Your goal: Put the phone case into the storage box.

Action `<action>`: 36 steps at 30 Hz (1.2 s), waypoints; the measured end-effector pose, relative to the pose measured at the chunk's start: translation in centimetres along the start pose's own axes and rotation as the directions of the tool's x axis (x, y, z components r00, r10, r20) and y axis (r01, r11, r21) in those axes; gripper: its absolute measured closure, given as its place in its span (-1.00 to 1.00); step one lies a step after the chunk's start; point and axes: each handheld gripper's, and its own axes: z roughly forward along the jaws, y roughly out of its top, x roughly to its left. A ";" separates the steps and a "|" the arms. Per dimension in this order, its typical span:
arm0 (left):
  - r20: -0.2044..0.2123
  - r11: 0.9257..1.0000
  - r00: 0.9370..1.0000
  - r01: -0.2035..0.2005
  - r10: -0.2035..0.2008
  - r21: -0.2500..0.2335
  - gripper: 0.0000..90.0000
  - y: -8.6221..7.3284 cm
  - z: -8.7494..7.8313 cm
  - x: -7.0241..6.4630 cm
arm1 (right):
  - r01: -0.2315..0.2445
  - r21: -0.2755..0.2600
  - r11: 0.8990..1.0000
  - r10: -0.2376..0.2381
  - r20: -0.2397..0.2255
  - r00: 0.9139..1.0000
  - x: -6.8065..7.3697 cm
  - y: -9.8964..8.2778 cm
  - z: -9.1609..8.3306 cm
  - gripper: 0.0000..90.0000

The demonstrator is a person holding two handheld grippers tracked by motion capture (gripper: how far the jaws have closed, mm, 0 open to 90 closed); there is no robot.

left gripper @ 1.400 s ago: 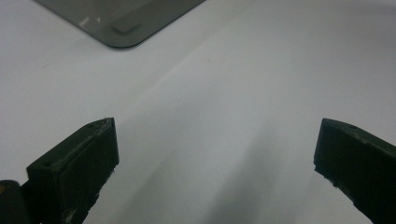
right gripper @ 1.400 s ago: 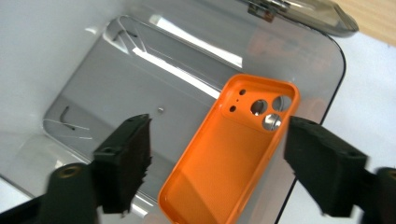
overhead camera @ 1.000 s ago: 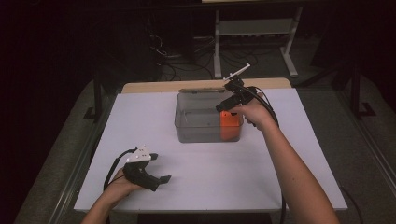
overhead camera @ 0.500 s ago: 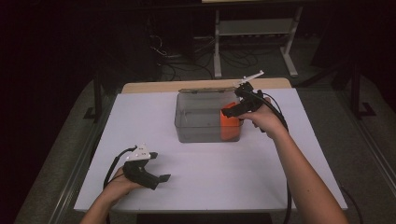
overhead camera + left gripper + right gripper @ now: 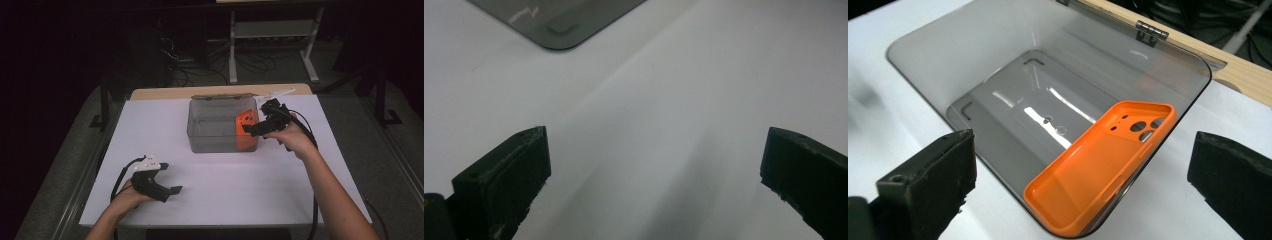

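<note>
Left gripper [image 5: 172,190]: low on the table [image 5: 150,130], near the front left edge, held in the left hand [image 5: 131,196]. Jaws wide apart, nothing between them. Cable loops back toward the person.
Left gripper view: both black jaws stand apart over bare white table top; one rounded corner of the bin [image 5: 559,22] shows at top left, well ahead of the jaws.
Table: white top, wooden strip along the far edge.
Bin [image 5: 212,132]: clear grey plastic, open top, sits at the centre back of the table, hinged lid [image 5: 222,96] folded behind it by the wooden strip. Hinge [image 5: 1151,31] visible on the far rim in the right gripper view.
Case [image 5: 246,131]: orange phone case, inside the bin at its right end, leaning tilted against the right wall, hollow side up, camera holes at the upper end. Lower end is down by the floor of the bin, near corner. In the right gripper view the case [image 5: 1098,167] lies between the two jaws in the frame but below them, not touched.
Right gripper [image 5: 250,130]: held in the right hand [image 5: 292,137], just right of the bin and over its right rim, pointing left and down into it. Jaws spread wide, gripping nothing.
Right arm: bare forearm comes in from the bottom right; cable trails beside it.
</note>
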 end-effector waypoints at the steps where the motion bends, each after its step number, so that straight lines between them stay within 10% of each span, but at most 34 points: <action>1: 0.001 1.000 1.000 0.002 -0.002 -0.001 -1.00 0.0 0.0 0.0 | -0.001 -0.005 1.000 0.001 -0.005 1.000 0.0 -0.2 -0.1 -1.00; 36: -0.003 1.000 1.000 0.002 -0.002 0.005 -1.00 -0.1 0.1 -0.1 | 0.031 -0.076 0.997 -0.035 -0.049 0.998 1.9 -8.3 -1.2 -1.00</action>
